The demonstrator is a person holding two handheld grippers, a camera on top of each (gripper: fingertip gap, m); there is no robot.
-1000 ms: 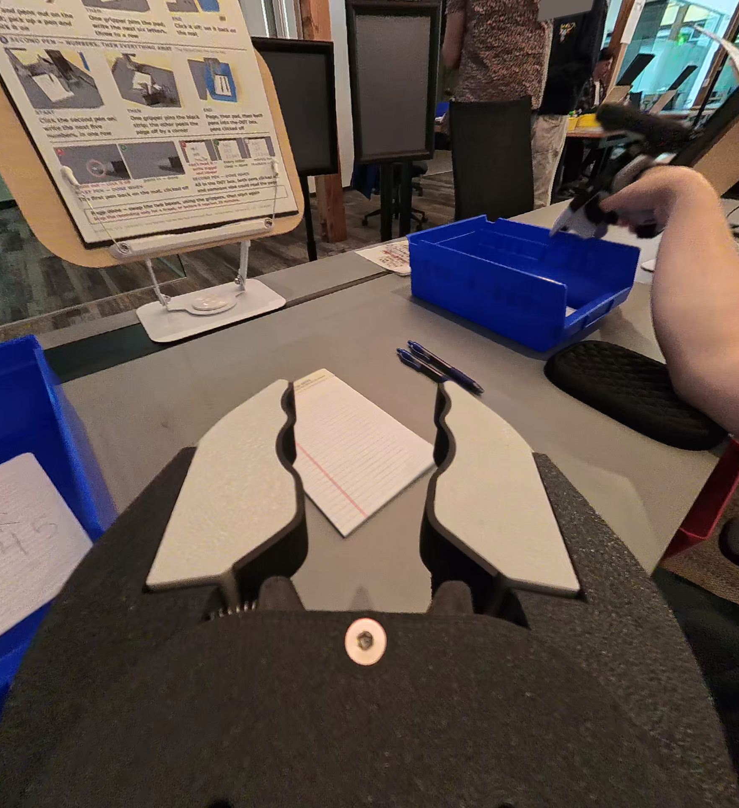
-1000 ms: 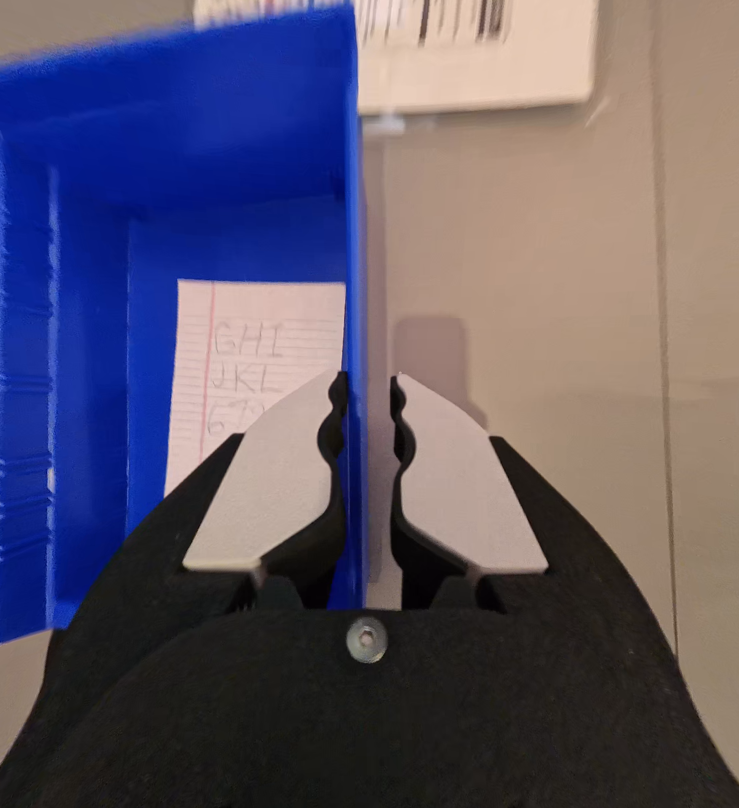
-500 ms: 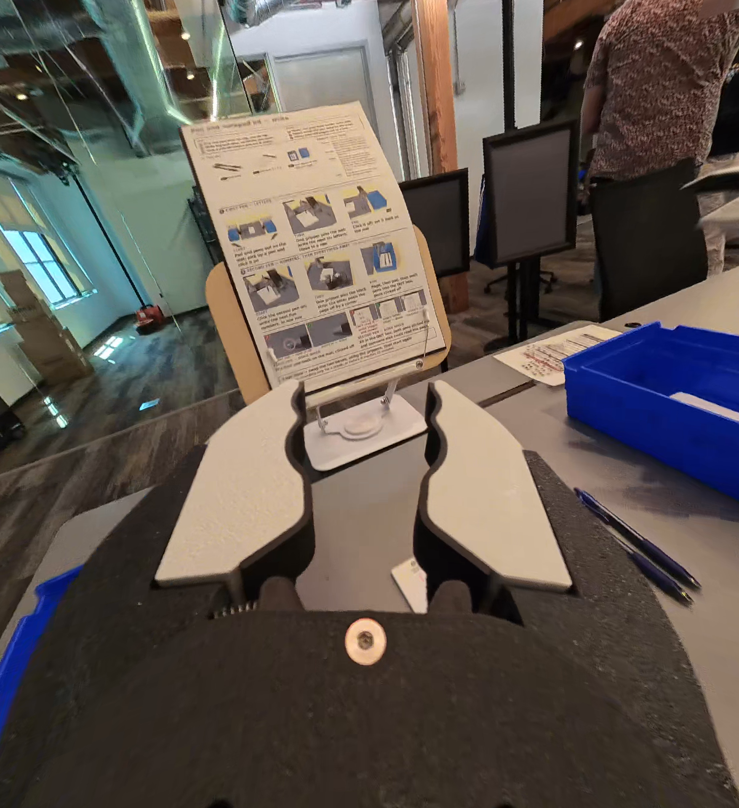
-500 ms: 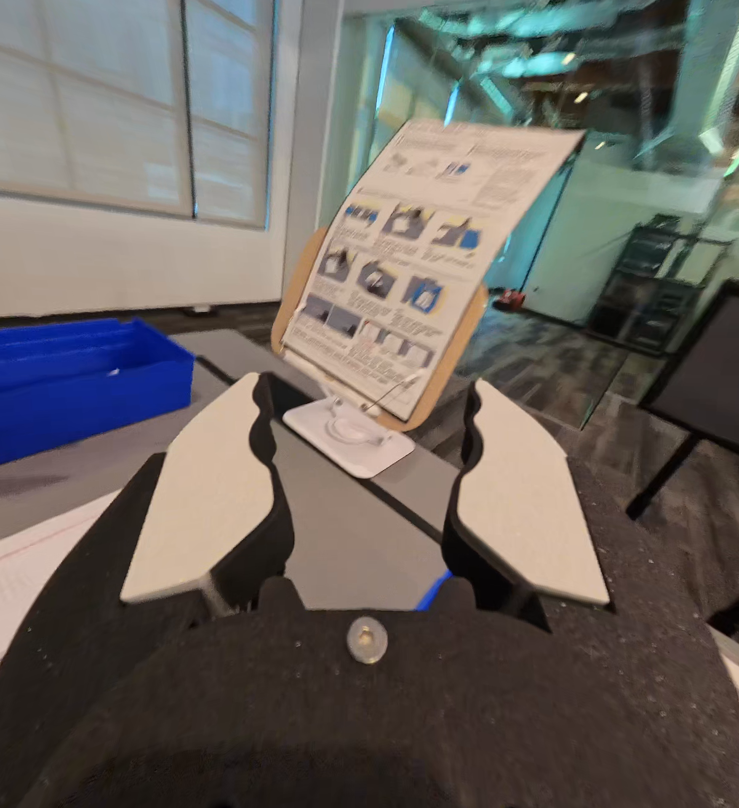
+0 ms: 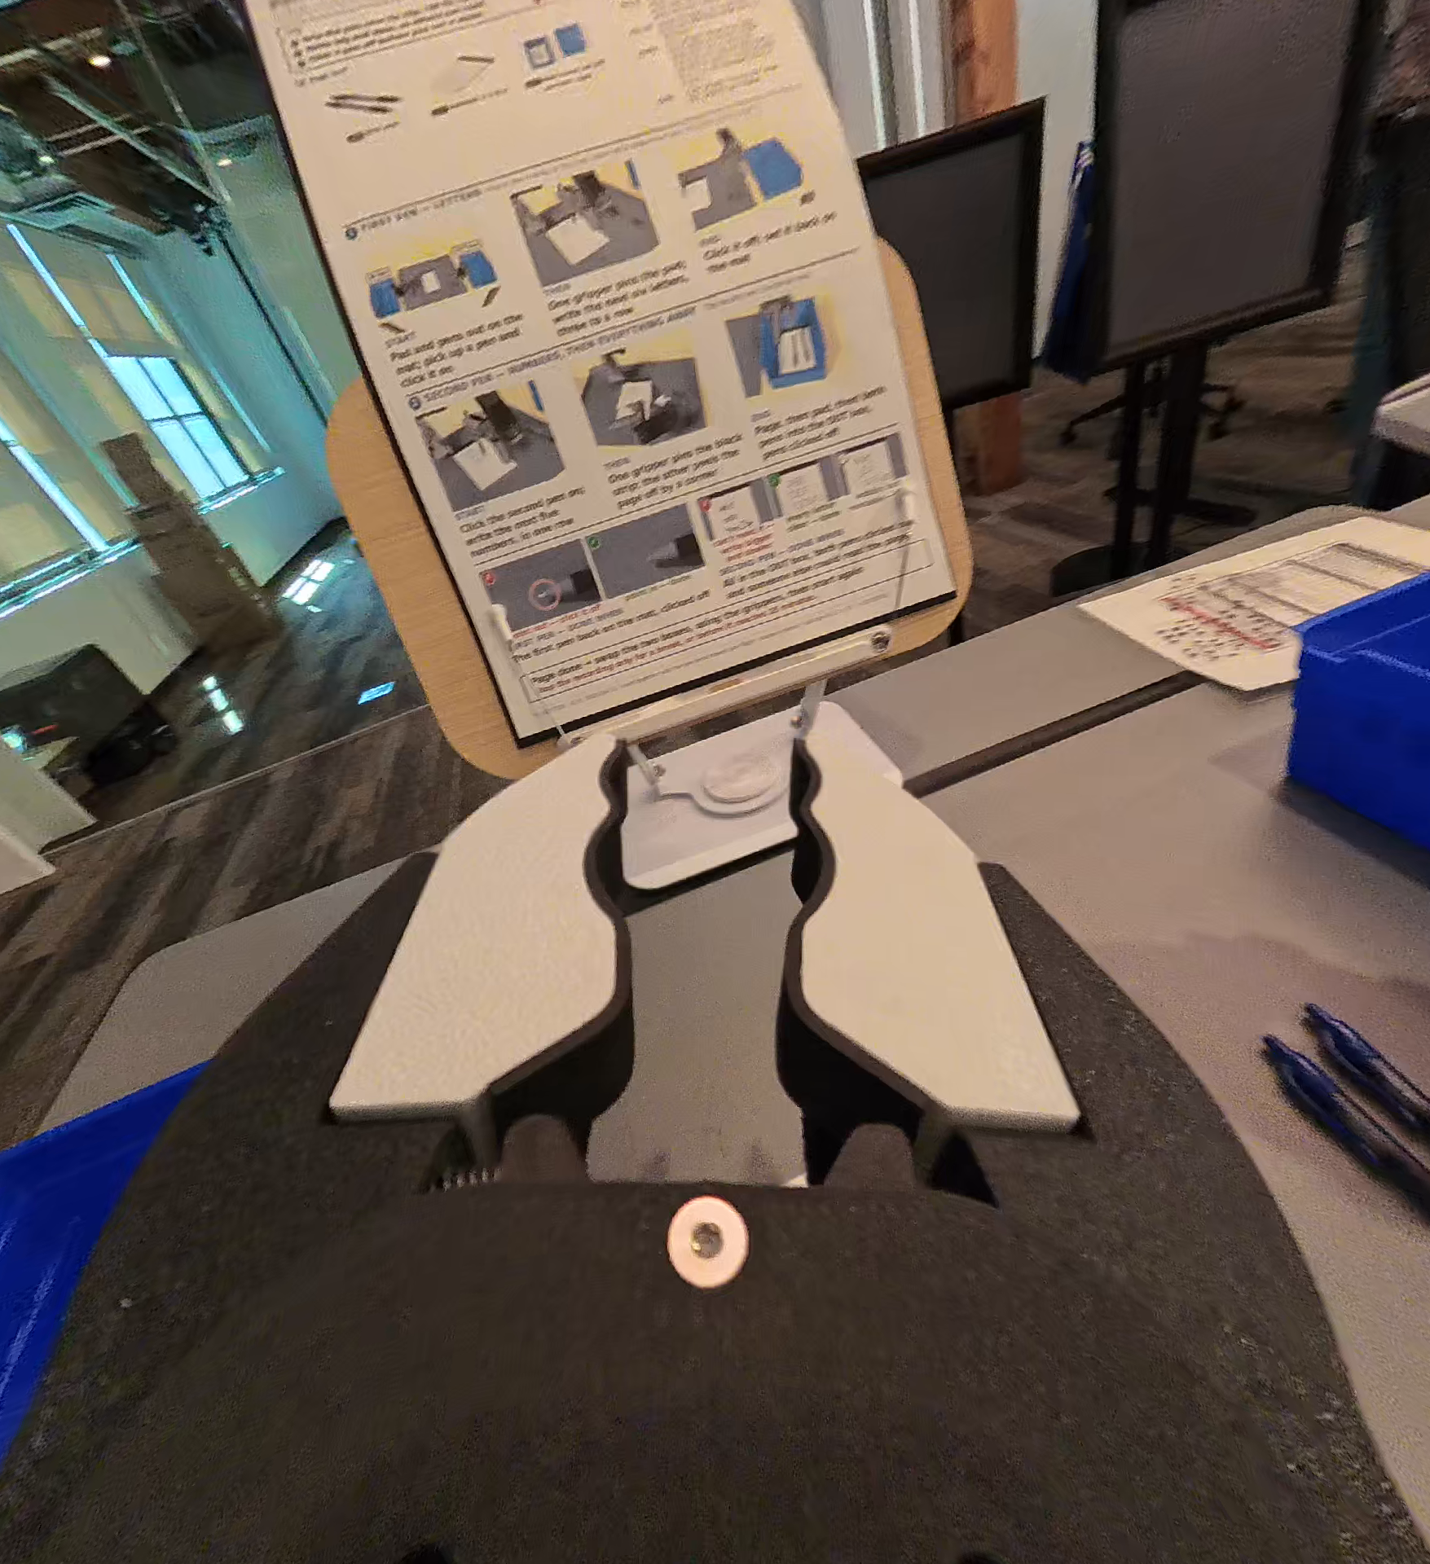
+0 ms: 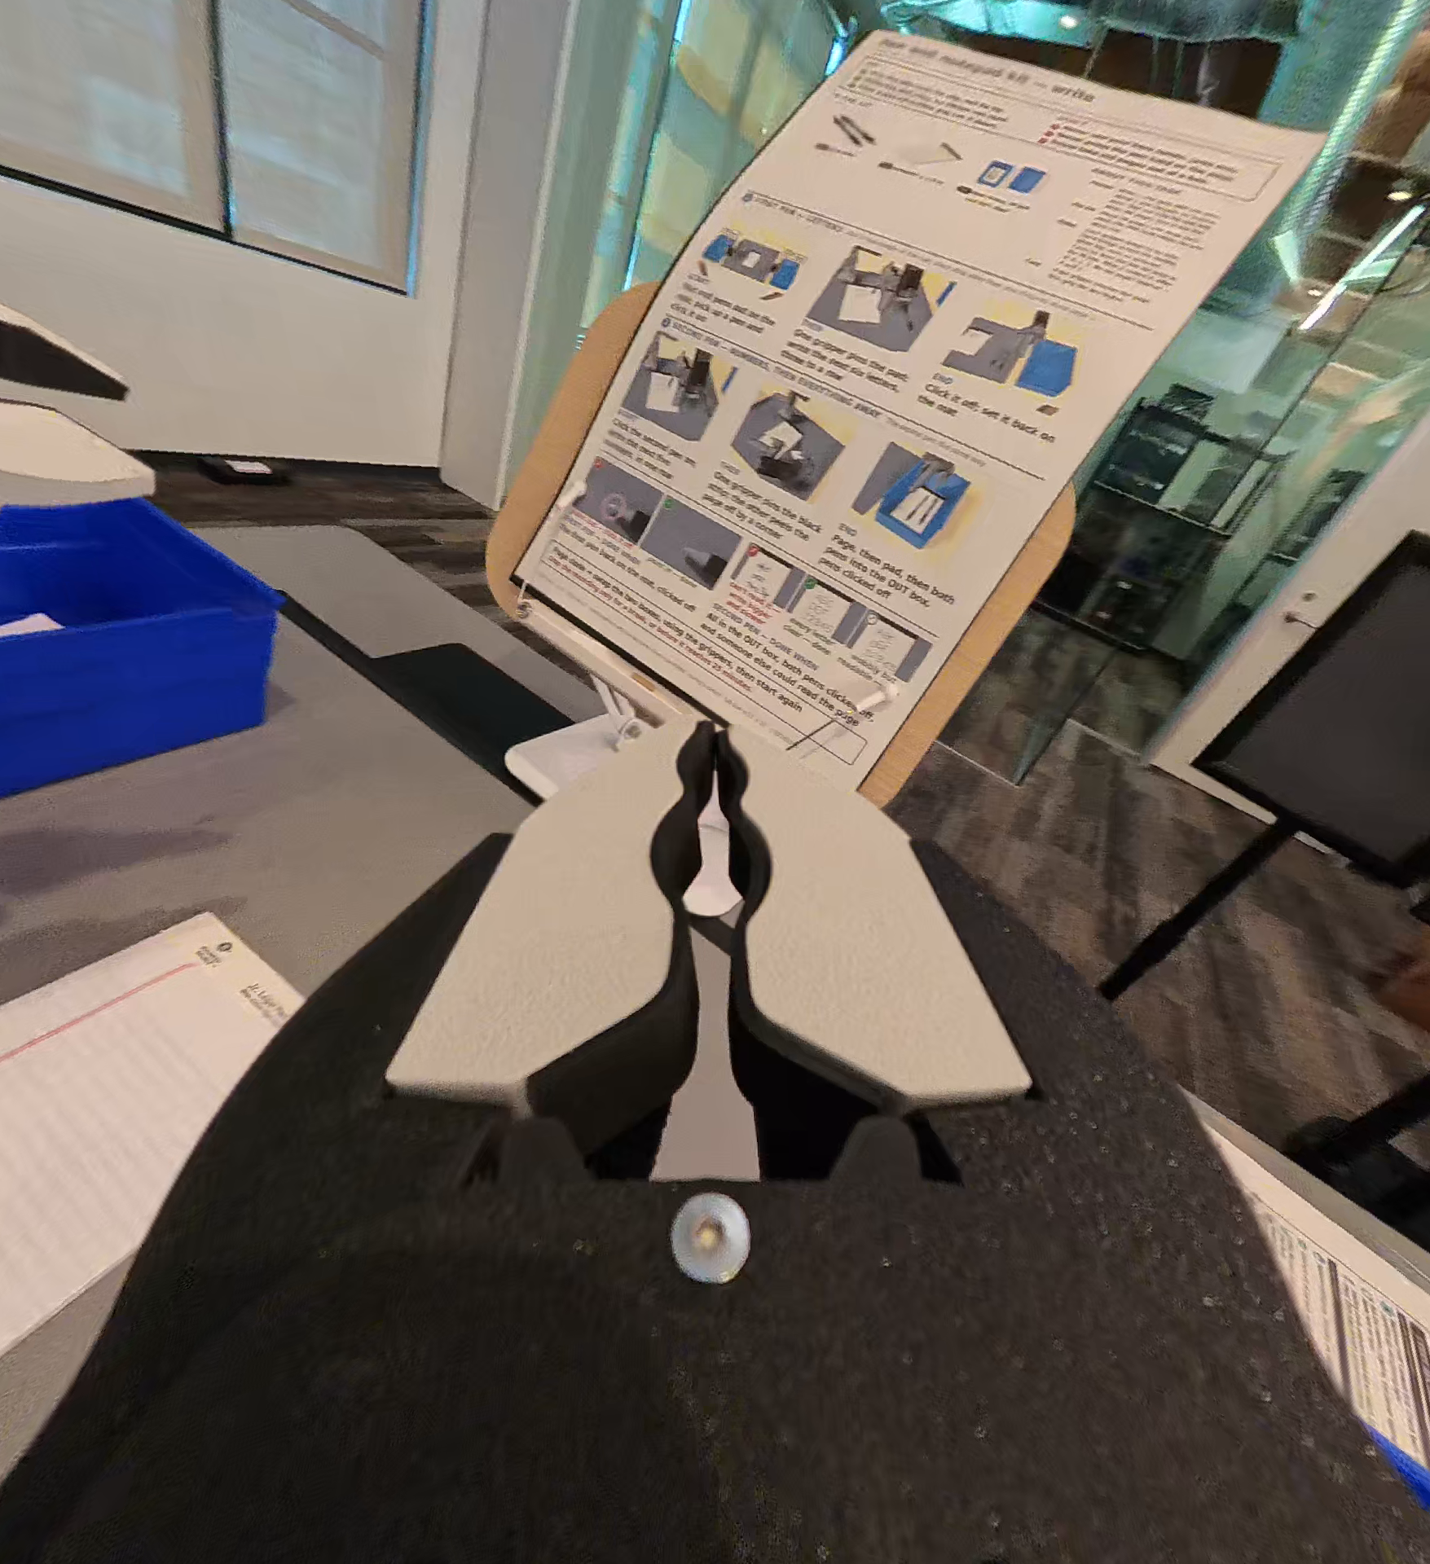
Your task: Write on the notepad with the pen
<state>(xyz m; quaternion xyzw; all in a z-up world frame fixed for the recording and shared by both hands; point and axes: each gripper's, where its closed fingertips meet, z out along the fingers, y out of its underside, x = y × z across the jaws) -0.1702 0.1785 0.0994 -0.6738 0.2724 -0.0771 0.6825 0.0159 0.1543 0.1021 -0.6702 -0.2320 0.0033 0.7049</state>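
Observation:
Two blue pens [image 5: 1388, 1117] lie side by side on the grey table at the lower right of the left wrist view. The white lined notepad [image 6: 59, 1126] with a red margin line lies on the table at the lower left of the right wrist view. My left gripper [image 5: 707, 762] is open and empty, held above the table and pointing at the instruction stand. My right gripper [image 6: 709, 740] is shut on nothing, also pointing at the stand. The left gripper's fingers [image 6: 25, 406] show at the left edge of the right wrist view.
An instruction sheet on a wooden stand [image 5: 635, 381] [image 6: 847, 423] stands at the table's far edge. A blue bin [image 5: 1405, 728] sits at the right, another blue bin [image 6: 102, 643] at the left with a sheet inside. A printed sheet [image 5: 1278, 601] lies behind the right bin. Some 20 cm of space lies between my two pairs of fingers.
Both grippers have lifted and turned from the table and bin toward the instruction stand. The right gripper opened wide, then closed to shut. The left gripper's jaws narrowed slightly.

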